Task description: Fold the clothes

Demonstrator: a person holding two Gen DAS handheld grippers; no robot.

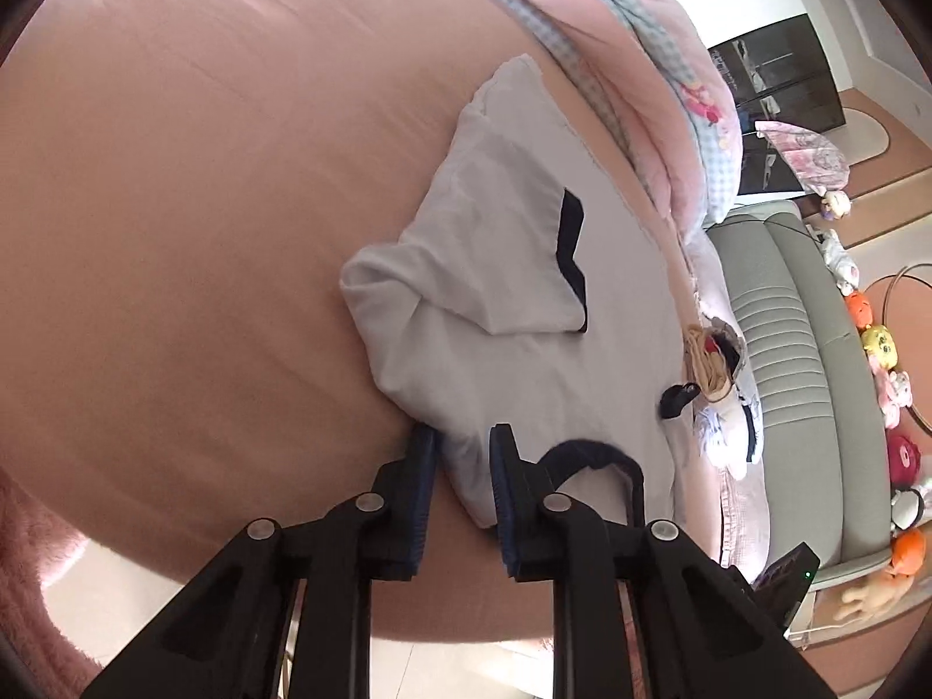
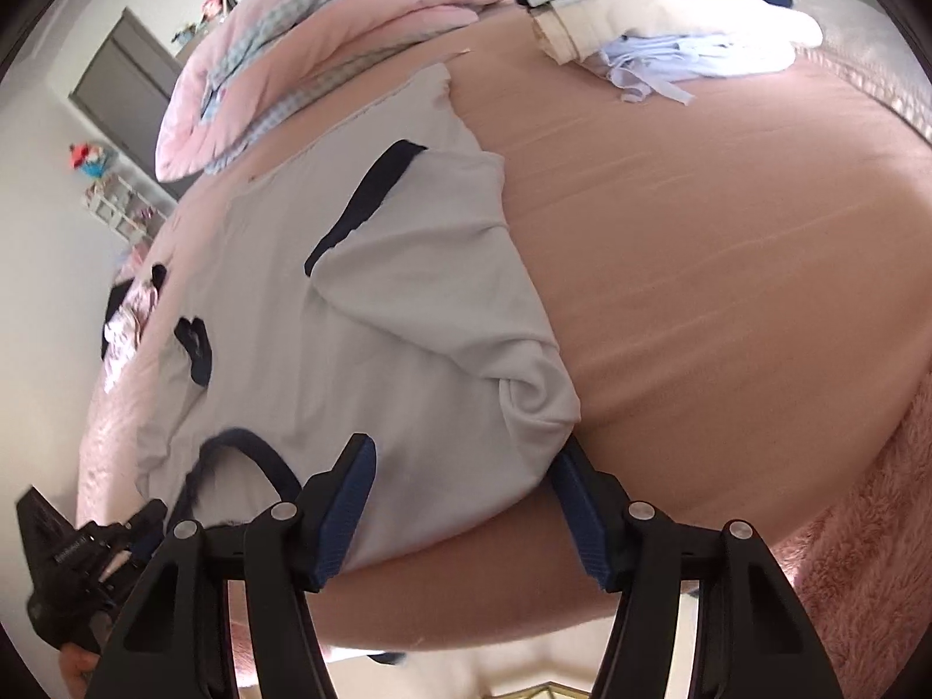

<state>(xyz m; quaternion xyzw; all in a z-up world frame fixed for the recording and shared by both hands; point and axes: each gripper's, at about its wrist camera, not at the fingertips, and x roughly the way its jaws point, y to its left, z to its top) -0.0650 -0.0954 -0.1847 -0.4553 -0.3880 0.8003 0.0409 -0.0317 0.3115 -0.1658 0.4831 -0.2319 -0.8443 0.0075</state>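
Observation:
A white T-shirt (image 1: pixel 495 291) with navy trim lies flat on the pink-brown bed sheet (image 1: pixel 204 233). One sleeve is folded over its body, navy cuff (image 1: pixel 571 244) showing. My left gripper (image 1: pixel 462 457) sits at the shirt's near edge, just left of the navy neckline (image 1: pixel 600 454). Its blue pads are close together and pinch a fold of white cloth. In the right wrist view the shirt (image 2: pixel 378 349) fills the middle. My right gripper (image 2: pixel 466 466) stands wide open astride the near corner, below a bunched twist of cloth (image 2: pixel 536 396). One finger (image 2: pixel 355 477) rests on the shirt, the other (image 2: pixel 574 483) just off its edge.
A rolled pink and checked quilt (image 1: pixel 641 87) lies beyond the shirt. A stack of folded clothes (image 2: pixel 670 0) sits at the far side of the bed. A grey padded headboard (image 1: pixel 786 320) with plush toys is at the right. A hand holds a black device (image 2: pixel 64 571) at lower left.

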